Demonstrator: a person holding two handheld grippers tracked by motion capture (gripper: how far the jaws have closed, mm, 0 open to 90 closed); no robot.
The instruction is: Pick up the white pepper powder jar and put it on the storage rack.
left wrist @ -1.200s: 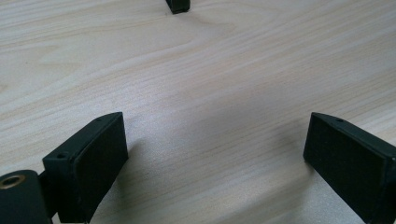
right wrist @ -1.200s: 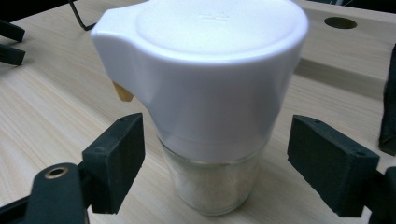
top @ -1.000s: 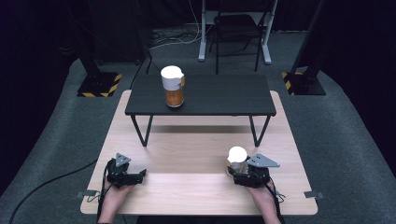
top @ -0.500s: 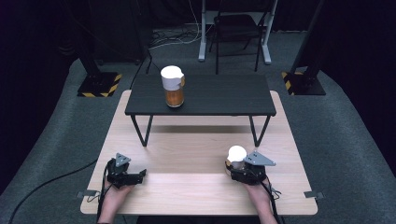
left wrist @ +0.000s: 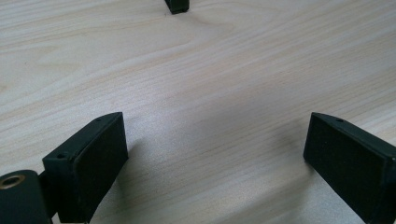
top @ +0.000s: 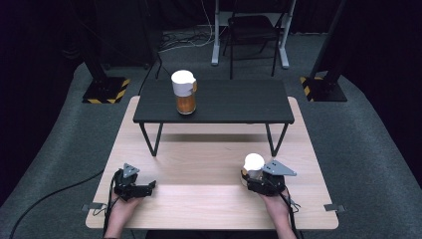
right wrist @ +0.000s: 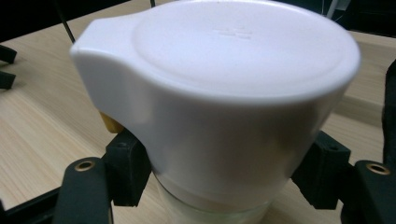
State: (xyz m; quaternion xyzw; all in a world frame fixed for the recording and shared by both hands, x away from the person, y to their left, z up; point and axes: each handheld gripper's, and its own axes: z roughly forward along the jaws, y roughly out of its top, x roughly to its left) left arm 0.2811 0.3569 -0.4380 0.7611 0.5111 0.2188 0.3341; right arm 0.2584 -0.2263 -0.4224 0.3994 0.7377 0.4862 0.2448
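A dark room with grey carpet is surrounding my light wooden table (top: 199, 169), and a low black bench (top: 234, 102) is standing across its far half, toward twelve o'clock from where I am sitting. On that bench, near its eleven o'clock end, a white-lidded jar with orange contents (top: 184, 92) is standing upright, well apart from both of my hands.

My right gripper (top: 254, 175) is resting on the table at about five o'clock in the high view. Its jaws have just been closing, and they are now pressing on the white-lidded jar (right wrist: 215, 107) from either side. In the right gripper view the black pads are sitting just below the rim of the wide white lid, against the clear body, one at eight o'clock and one at four o'clock of the jar. The lid has a small spout-like lip pointing toward ten o'clock in that view, with a bit of yellow showing under it. The jar is standing upright on the wood.

My left gripper (top: 144, 188) is lying at about seven o'clock in the high view, near the table's front edge. Its jaws are standing wide apart in the left gripper view, with bare wood between them and nothing held.
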